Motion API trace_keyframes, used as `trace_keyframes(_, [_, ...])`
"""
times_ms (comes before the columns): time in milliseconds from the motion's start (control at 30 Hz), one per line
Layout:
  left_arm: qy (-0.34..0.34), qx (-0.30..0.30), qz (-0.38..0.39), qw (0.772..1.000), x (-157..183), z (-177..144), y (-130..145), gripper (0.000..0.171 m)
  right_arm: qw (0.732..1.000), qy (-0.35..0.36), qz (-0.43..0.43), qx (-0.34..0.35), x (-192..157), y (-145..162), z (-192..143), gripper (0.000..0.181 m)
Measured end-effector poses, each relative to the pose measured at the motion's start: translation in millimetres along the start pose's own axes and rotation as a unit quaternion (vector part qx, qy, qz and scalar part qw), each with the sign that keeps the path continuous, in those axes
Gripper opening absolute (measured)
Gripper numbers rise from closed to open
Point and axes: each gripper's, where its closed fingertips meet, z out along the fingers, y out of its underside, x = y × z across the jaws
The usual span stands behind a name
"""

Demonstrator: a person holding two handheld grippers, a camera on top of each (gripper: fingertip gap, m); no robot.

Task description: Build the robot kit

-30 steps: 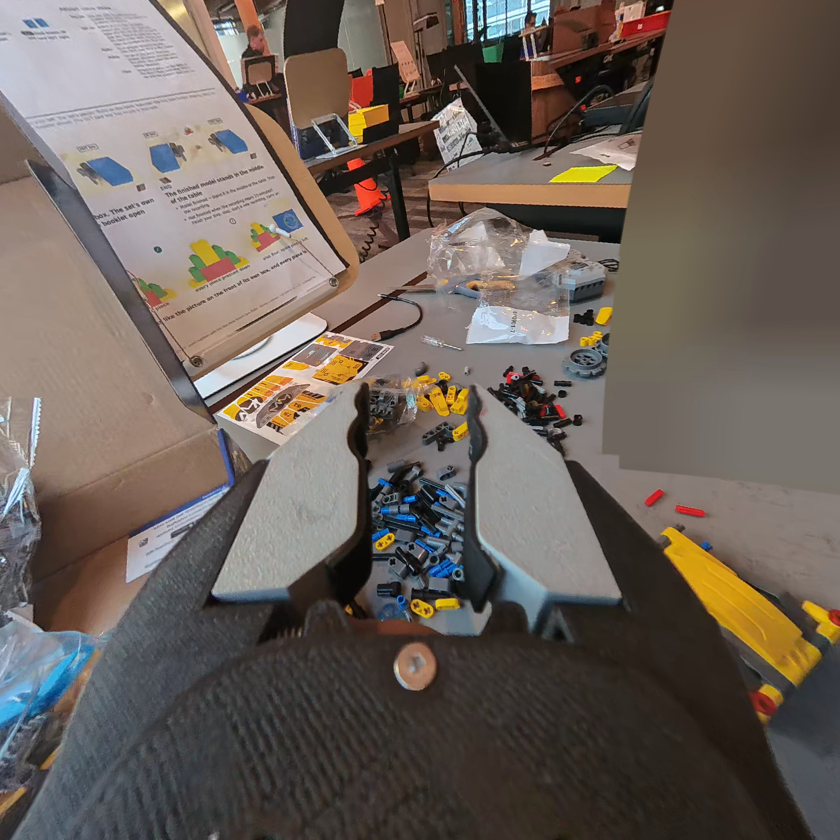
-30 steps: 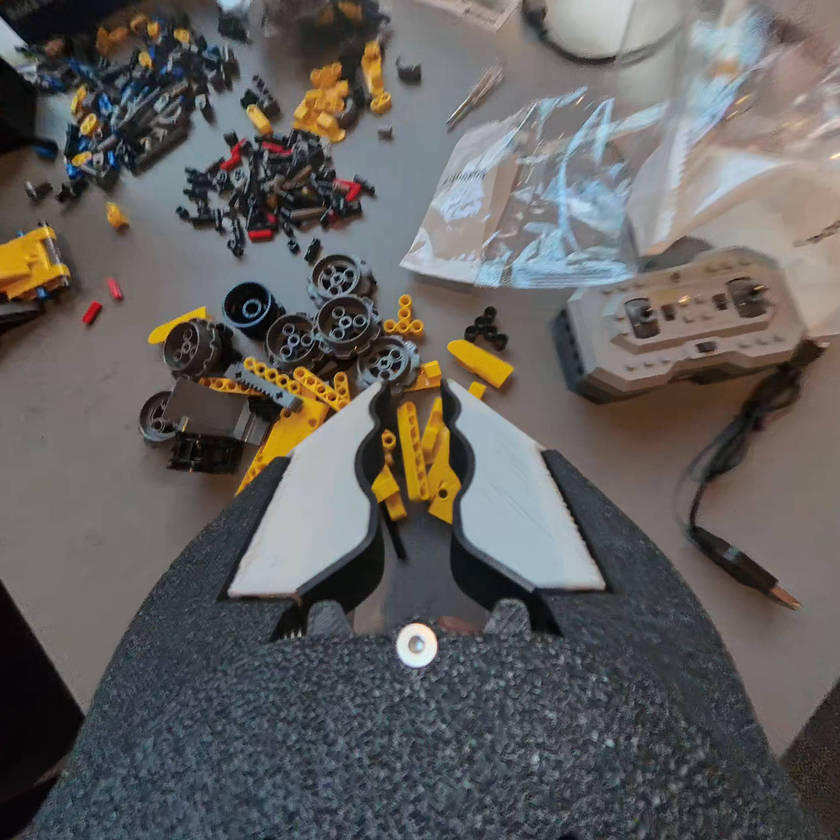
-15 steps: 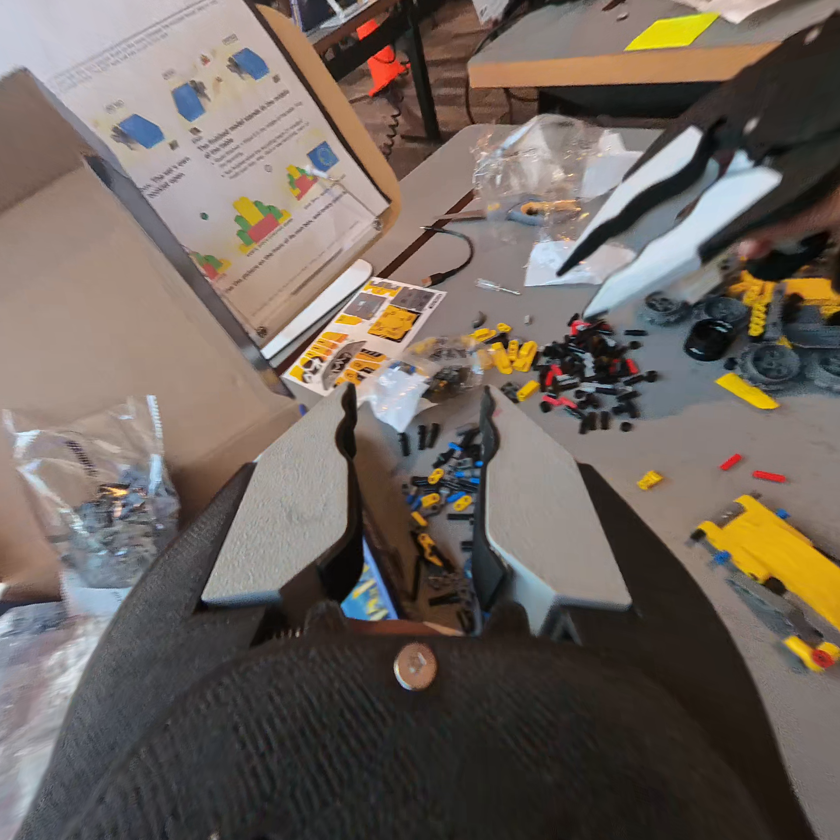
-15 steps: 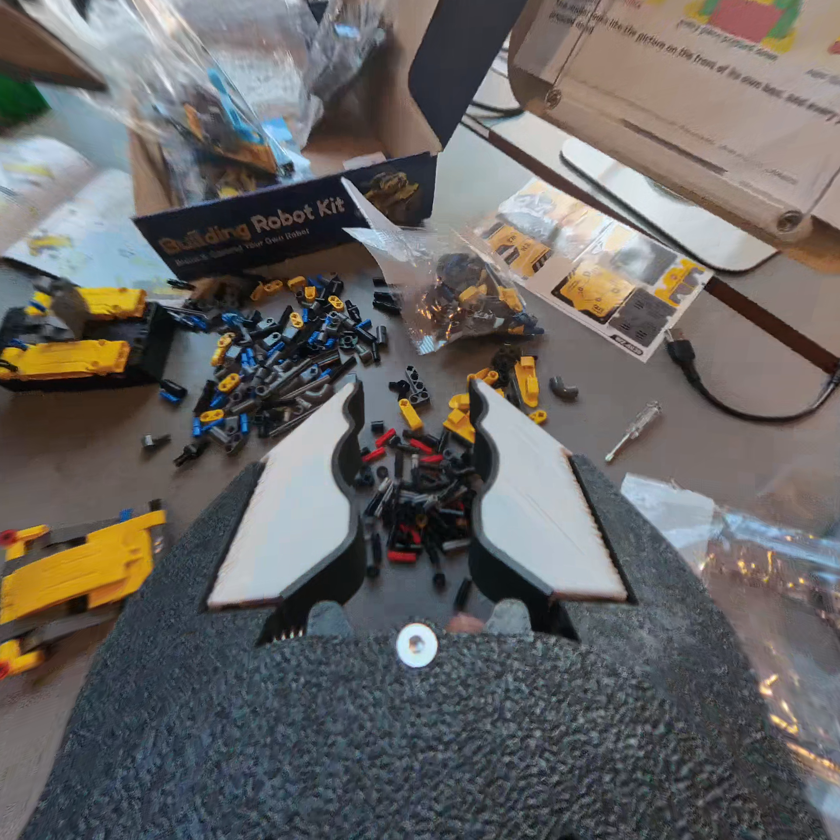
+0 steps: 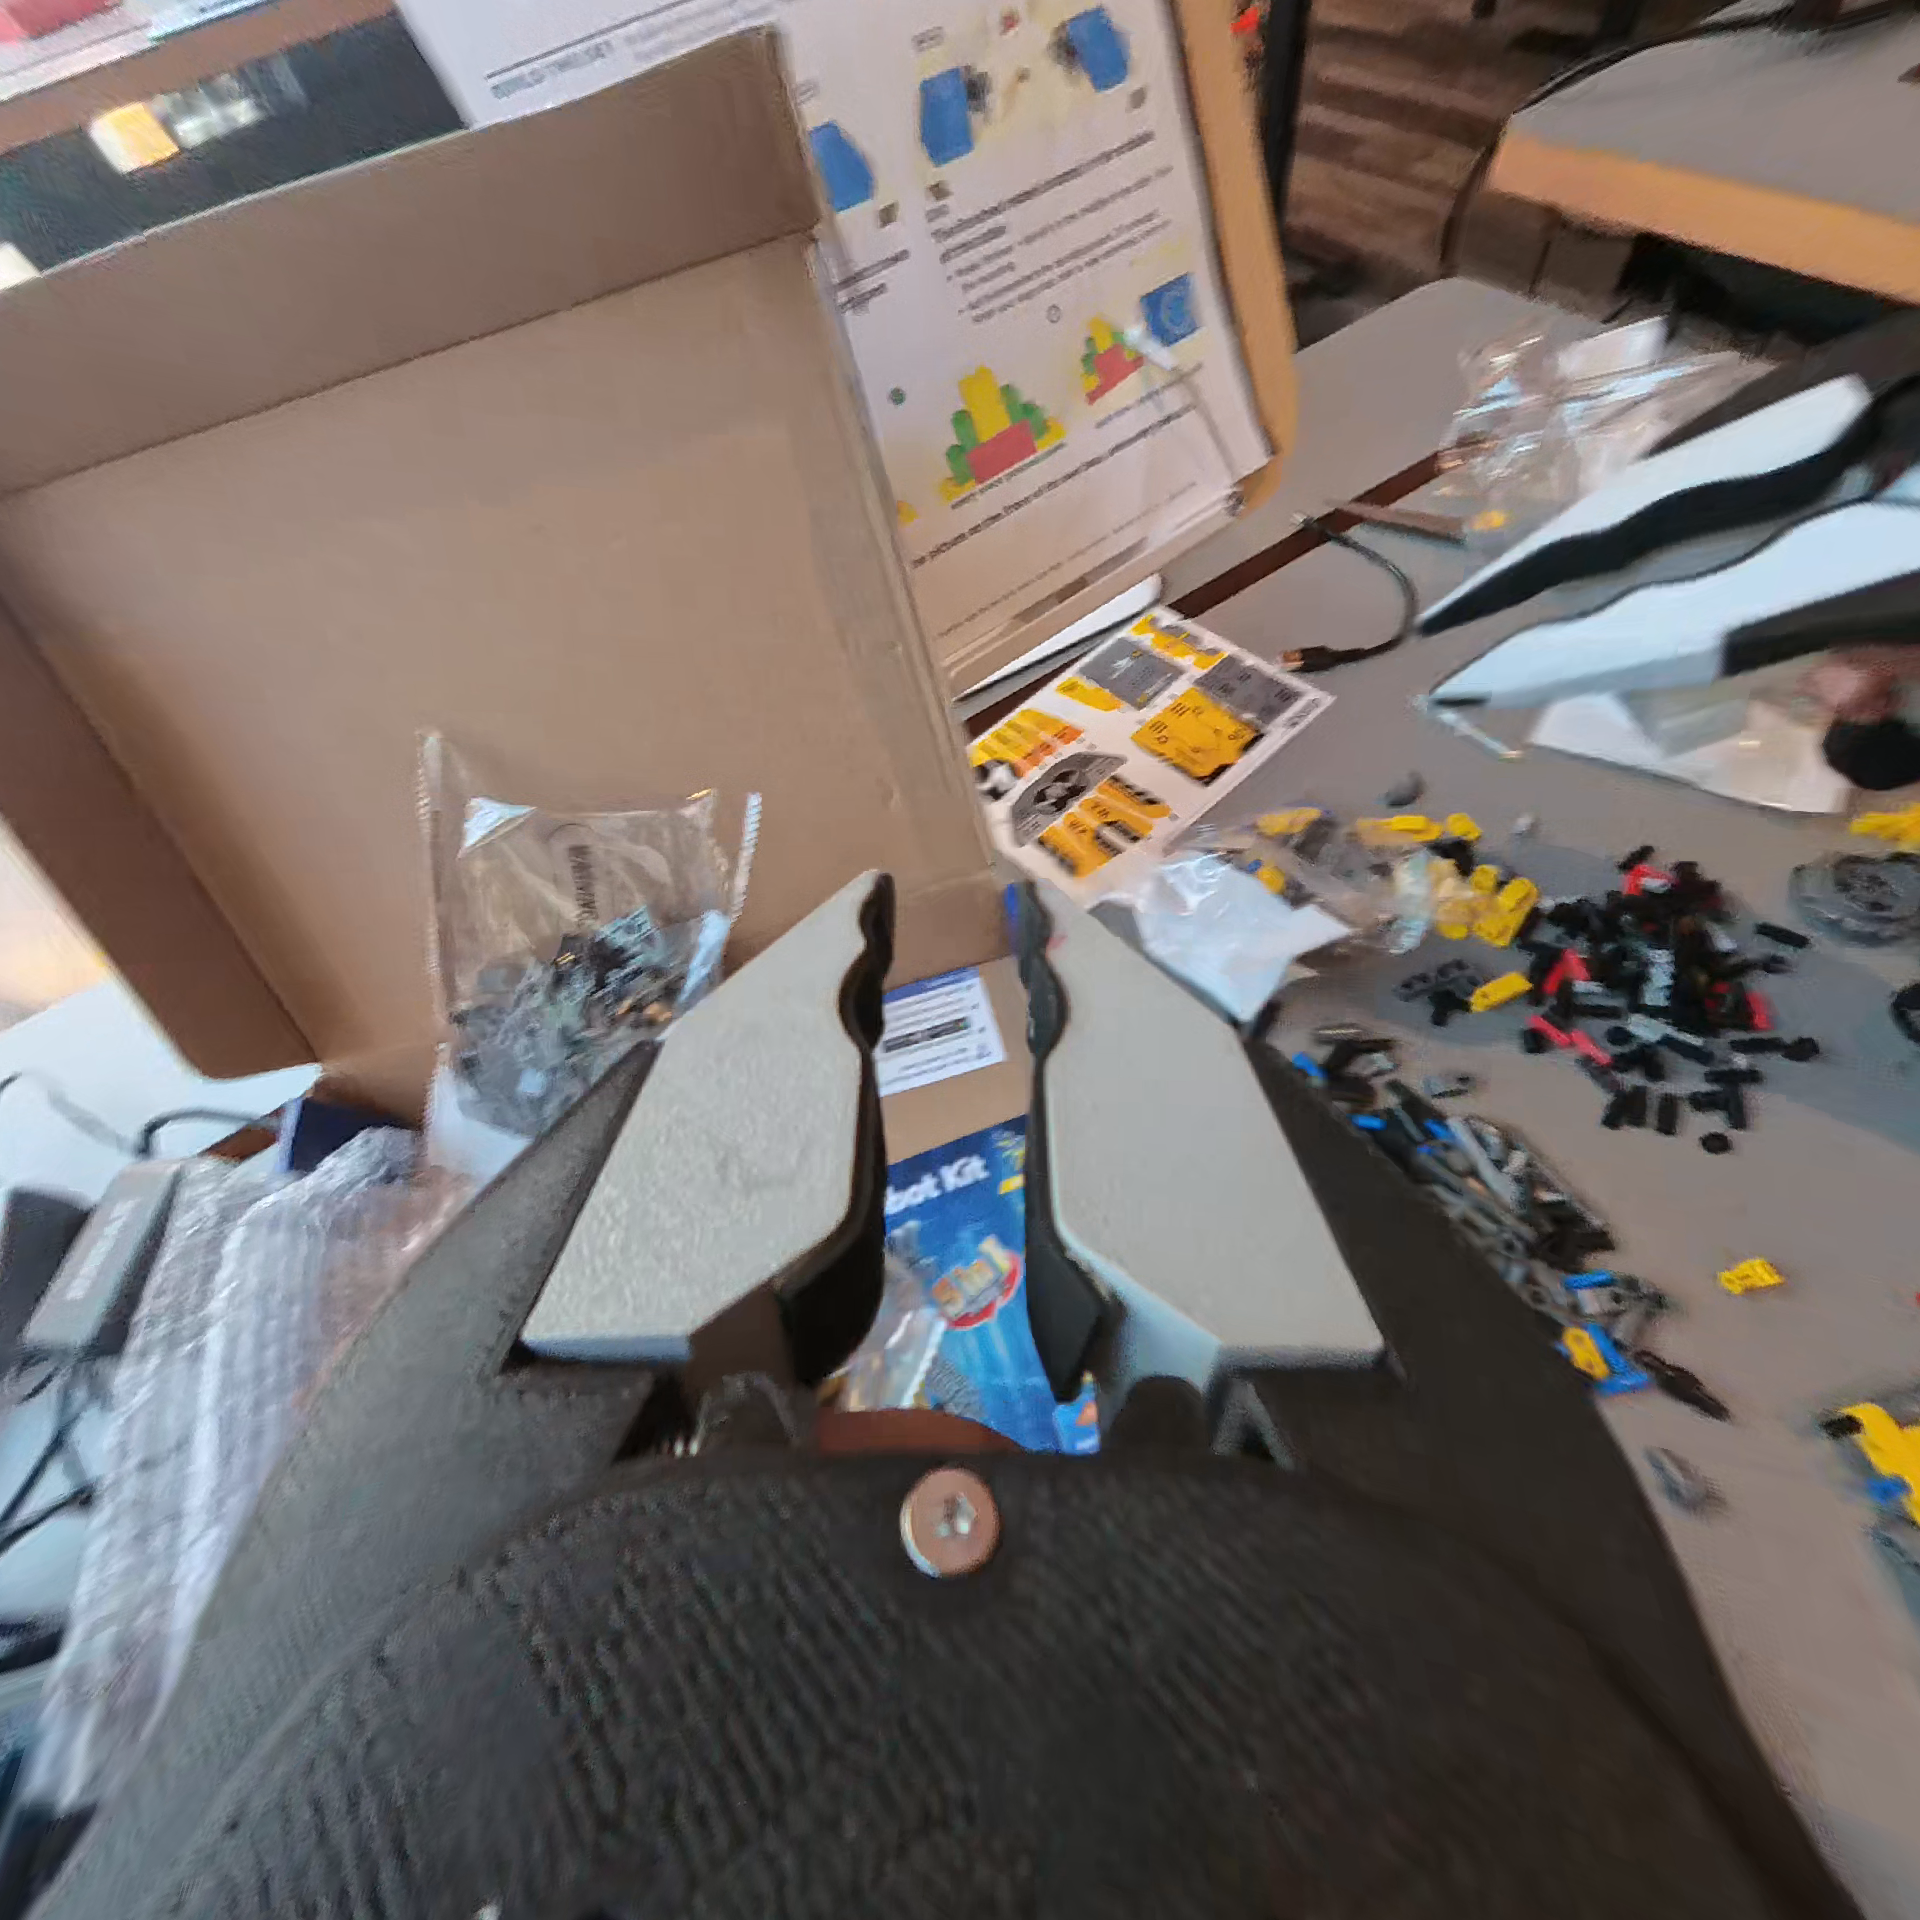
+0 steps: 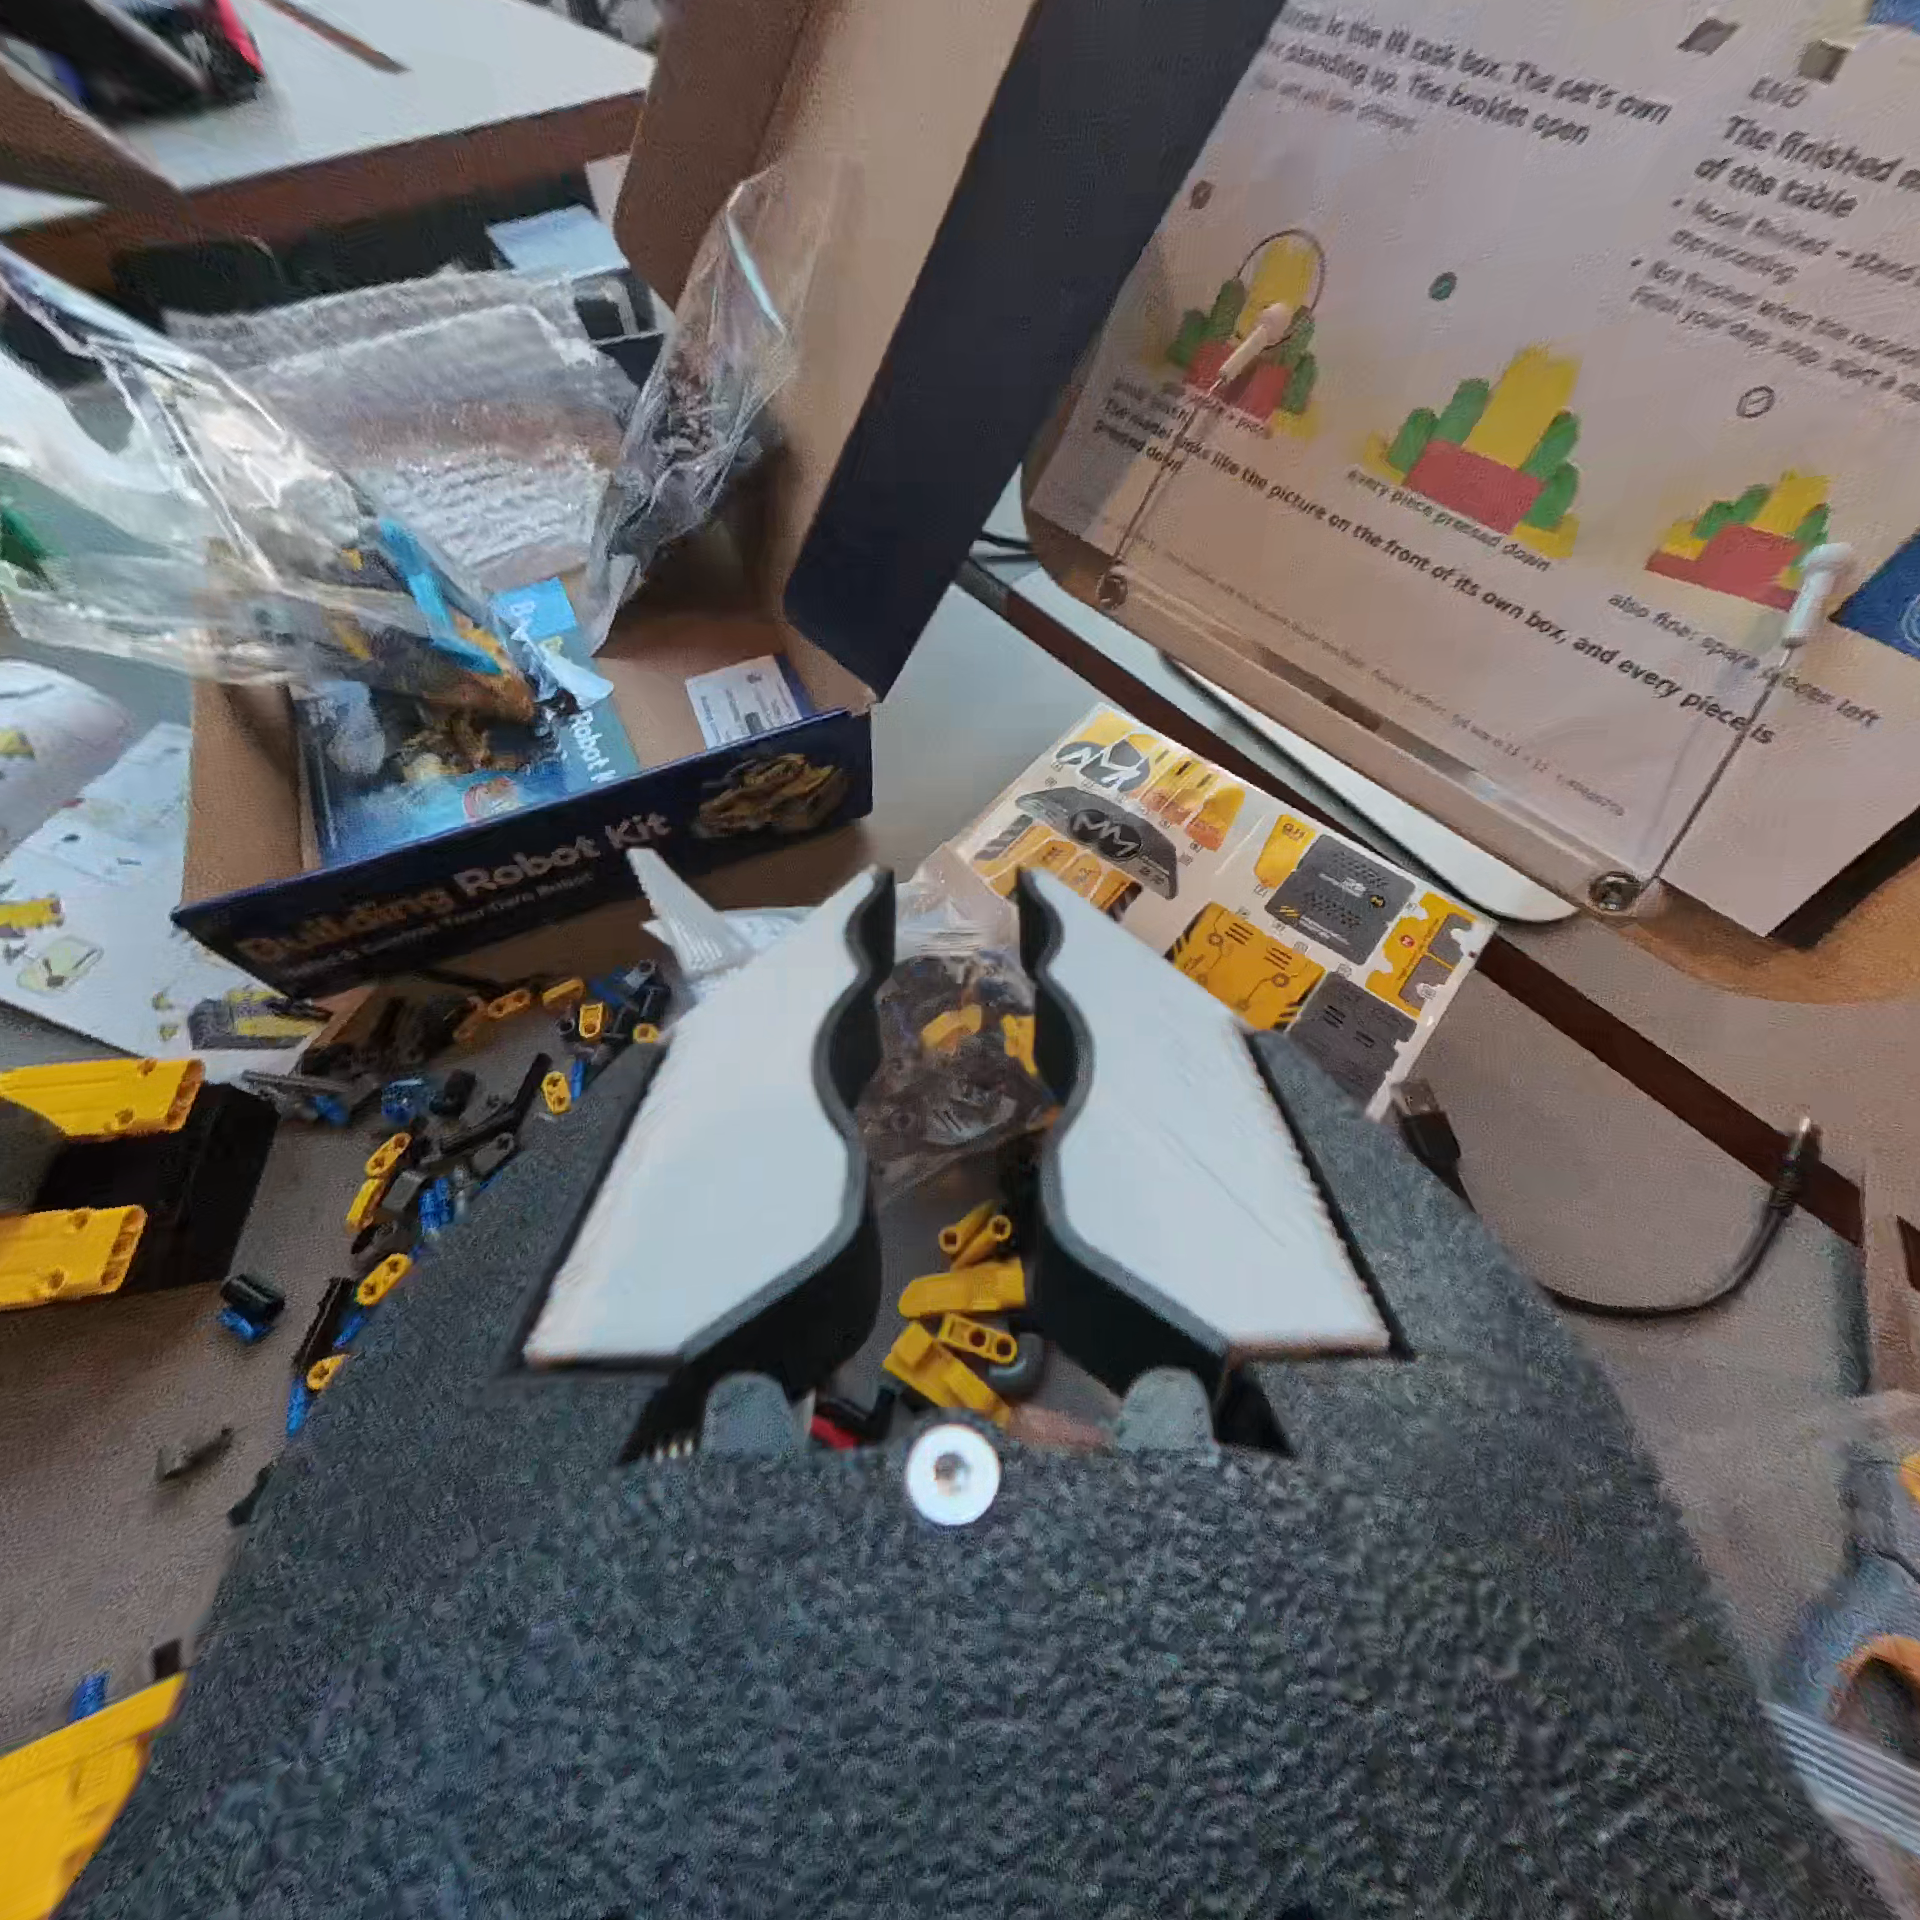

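Note:
My left gripper [image 5: 954, 906] is open and empty, held over the front of an open cardboard box [image 5: 468, 540]. A blue booklet [image 5: 951, 1236] lies in the box between its fingers, and a clear bag of dark parts [image 5: 577, 935] stands just to the left. My right gripper [image 6: 956, 891] is open and empty above a small clear bag of yellow and dark parts [image 6: 951, 1049] on the grey table. Loose yellow pieces [image 6: 961, 1299] lie under its jaws. The right gripper also shows in the left wrist view [image 5: 1662, 582], at the upper right.
A sticker sheet [image 6: 1257, 925] and a standing instruction board [image 6: 1507, 416] are behind the bag. A USB cable [image 6: 1621, 1278] runs at the right. Piles of small black, red, blue and yellow pieces [image 5: 1621, 997] cover the table. Yellow part-built models [image 6: 83, 1174] sit left. One gripper's finger ends stand about 20 cm off the other's.
My left gripper has swung left, from over the blue and grey piece pile to over the open box. My right gripper has moved from the wheels to the small bag by the sticker sheet.

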Motion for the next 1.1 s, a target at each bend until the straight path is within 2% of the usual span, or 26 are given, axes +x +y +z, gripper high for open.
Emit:
trace_keyframes(67, [-0.044, -0.020, -0.012, 0.999, -23.6, -7.9, 4.5, 0.031, 0.999, -0.012, 0.036, 0.014, 7.9, -0.7, 7.4, 0.021])
trace_keyframes(133, [-0.065, -0.015, -0.026, 0.997, -41.1, -22.3, 2.9, 0.029, 0.997, -0.044, 0.070, -0.006, 6.7, 5.9, 18.7, 0.031])
trace_keyframes(300, [-0.094, 0.016, -0.046, 0.994, -62.9, -49.5, -6.2, 0.028, 0.987, -0.097, 0.054, -0.115, -11.4, 45.5, 44.0, 0.029])
trace_keyframes(400, [-0.094, 0.021, -0.049, 0.994, -65.6, -49.1, -7.5, 0.028, 0.975, -0.104, 0.035, -0.191, -24.5, 74.6, 56.7, 0.031])
trace_keyframes(533, [-0.089, -0.014, -0.033, 0.995, -59.3, -31.7, 5.1, 0.030, 0.954, -0.161, 0.033, -0.250, -54.5, 100.9, 63.0, 0.027])
trace_keyframes(633, [-0.051, -0.045, 0.001, 0.998, -33.8, -11.8, 13.9, 0.047, 0.959, -0.157, 0.022, -0.234, -49.9, 92.0, 57.4, 0.024])
trace_keyframes(700, [-0.035, -0.065, 0.020, 0.997, -18.4, 0.2, 19.6, 0.046, 0.970, -0.142, 0.053, -0.191, -34.2, 75.1, 50.9, 0.025])
trace_keyframes(767, [-0.038, -0.079, 0.040, 0.995, -10.4, 9.0, 23.6, 0.046, 0.979, -0.094, 0.106, -0.146, -2.5, 64.0, 47.6, 0.036])
trace_keyframes(900, [-0.032, -0.090, 0.056, 0.994, 1.4, 15.9, 26.4, 0.046, 0.970, -0.027, 0.192, -0.148, 43.4, 87.3, 47.4, 0.046])
trace_keyframes(1033, [-0.033, -0.087, 0.057, 0.994, 2.3, 15.7, 25.6, 0.046, 0.950, -0.052, 0.246, -0.185, 38.0, 112.6, 59.9, 0.061])
trace_keyframes(1100, [-0.036, -0.086, 0.058, 0.994, 1.1, 15.1, 24.9, 0.046, 0.944, -0.076, 0.265, -0.182, 29.4, 111.5, 63.5, 0.054])
